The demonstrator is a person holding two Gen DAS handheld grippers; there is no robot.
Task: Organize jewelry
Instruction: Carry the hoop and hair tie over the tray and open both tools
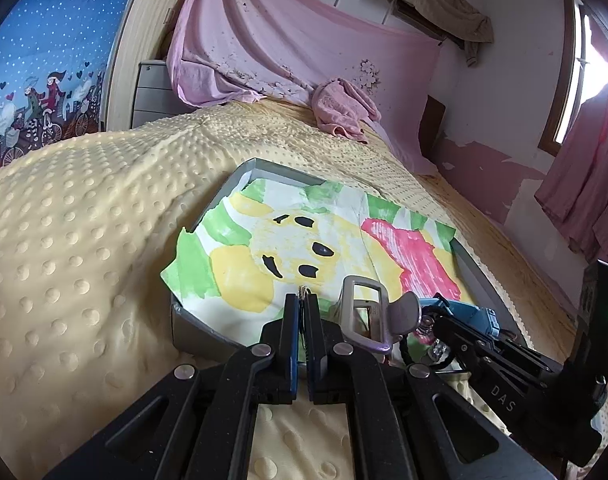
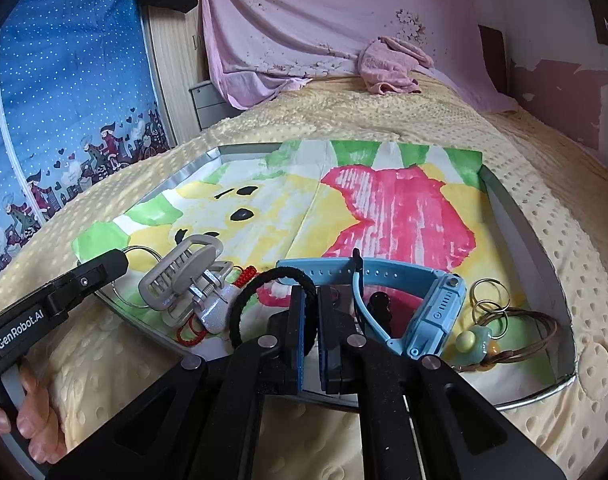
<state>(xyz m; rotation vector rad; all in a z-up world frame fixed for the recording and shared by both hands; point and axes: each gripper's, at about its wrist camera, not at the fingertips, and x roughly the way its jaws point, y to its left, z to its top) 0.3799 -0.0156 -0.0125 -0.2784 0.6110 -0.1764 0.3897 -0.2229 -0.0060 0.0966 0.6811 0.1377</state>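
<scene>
A grey tray (image 2: 519, 216) lined with a painted paper (image 2: 343, 208) lies on the bed. Along its near edge lie a grey hair claw clip (image 2: 188, 276), a black hair tie (image 2: 272, 304), red bands (image 2: 190, 330), a blue watch (image 2: 431, 308), key rings (image 2: 489, 300) and a green charm (image 2: 473, 342). My left gripper (image 1: 302, 304) is shut on a thin metal ring (image 1: 302, 291) at the tray's near left; in the right wrist view its tip (image 2: 118, 258) meets a silver ring (image 2: 144, 252). My right gripper (image 2: 309, 300) is nearly shut, with the black hair tie looped over its left finger (image 2: 300, 320).
A yellow dotted blanket (image 1: 84, 260) covers the bed. A pink towel (image 1: 343, 108) lies at the far end below a pink sheet on the wall. Grey drawers (image 1: 152, 92) stand at the back left. In the left wrist view the right gripper (image 1: 447, 320) is by the clip (image 1: 363, 316).
</scene>
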